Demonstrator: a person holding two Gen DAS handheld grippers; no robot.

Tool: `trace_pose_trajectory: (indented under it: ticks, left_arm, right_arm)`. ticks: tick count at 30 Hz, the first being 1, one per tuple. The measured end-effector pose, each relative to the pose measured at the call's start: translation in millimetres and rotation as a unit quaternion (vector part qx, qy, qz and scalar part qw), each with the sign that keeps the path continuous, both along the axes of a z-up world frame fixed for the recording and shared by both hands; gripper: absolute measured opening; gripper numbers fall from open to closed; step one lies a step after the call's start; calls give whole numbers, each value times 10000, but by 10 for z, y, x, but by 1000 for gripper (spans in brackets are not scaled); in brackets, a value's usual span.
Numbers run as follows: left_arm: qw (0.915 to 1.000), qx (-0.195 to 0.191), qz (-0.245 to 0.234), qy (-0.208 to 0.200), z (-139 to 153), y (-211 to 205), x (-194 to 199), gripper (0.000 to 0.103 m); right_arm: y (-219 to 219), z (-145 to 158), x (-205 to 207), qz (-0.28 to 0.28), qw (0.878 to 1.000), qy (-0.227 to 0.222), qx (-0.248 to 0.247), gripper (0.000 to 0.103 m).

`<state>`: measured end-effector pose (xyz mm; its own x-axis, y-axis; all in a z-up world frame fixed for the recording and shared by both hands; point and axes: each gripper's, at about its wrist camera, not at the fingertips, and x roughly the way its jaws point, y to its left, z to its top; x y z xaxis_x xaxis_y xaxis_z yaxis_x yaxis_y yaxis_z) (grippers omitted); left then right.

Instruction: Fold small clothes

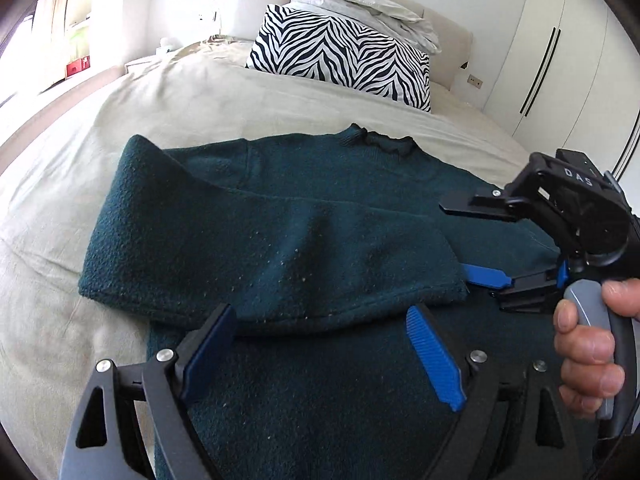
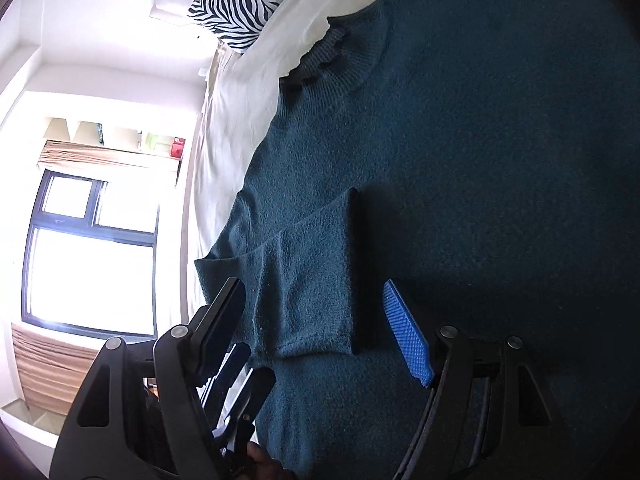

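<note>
A: Where is the garment?

B: A dark teal fleece sweater (image 1: 320, 240) lies flat on the beige bedsheet (image 1: 160, 100), filling the centre and lower half of the left wrist view. Its ribbed collar (image 1: 380, 142) points toward the zebra-print pillow (image 1: 340, 52) at upper centre. One sleeve (image 1: 260, 264) is folded across the body.

A: Left gripper?

B: The left gripper (image 1: 324, 344) sits at the lower edge of that view, jaws wide, blue pads clear of the fabric; the sleeve hem lies between and just beyond the tips.

A: Right gripper?

B: The right gripper (image 2: 316, 320) also stands open, nothing clamped. In its own view the sleeve cuff (image 2: 320, 280) lies between the fingers. In the left wrist view it enters from the right edge, held by a hand (image 1: 588, 344) on the grey grip.
</note>
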<state>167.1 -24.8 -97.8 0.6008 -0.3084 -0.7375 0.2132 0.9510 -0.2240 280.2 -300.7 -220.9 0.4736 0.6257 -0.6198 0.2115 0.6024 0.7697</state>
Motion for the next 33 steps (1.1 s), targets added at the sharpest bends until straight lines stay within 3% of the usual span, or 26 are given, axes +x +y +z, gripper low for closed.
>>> trace_pose_trajectory:
  ticks: [3,5,6,7,9,13,17,23,29,33]
  left_arm:
    - [9993,-269,184,184,-67,209,-56,89]
    - [9982,-439,332,252,-94,331,-66,89]
    - [9976,-514,365,286,-112,374,-67,88]
    - [9973,-555,378,307,-123,402,-74,86]
    - [9971,-588,397,289,-125,438,-100,84]
    - [9965,-669,443,246,-125,491,-153,78]
    - [9953,-795,478,281,-128,545,-186,69]
    - [9881,-1320,715,324,1,782,-60,41]
    - [9856,-1410,934,5,303,1003,270,31]
    - [9841,-1577,816,-71,413,1021,626,25]
  right_arm:
    - [152,30,148,-4,9996,-17,-291,70]
    - [293,122,236,261,9975,-153,-631,51]
    - [358,151,262,386,9955,-146,-854,30]
    - [401,181,281,456,9929,-141,-1090,18]
    - [419,264,312,515,9881,-268,-1424,7]
    - [135,575,278,216,9801,-595,-1882,7]
    - [-252,704,290,-100,9720,-559,-2281,7]
    - [-711,619,232,-486,9732,-351,-2222,7]
    - [-980,481,156,-797,9737,-339,-2109,7]
    - [-1021,446,125,-756,9713,-328,-2230,7]
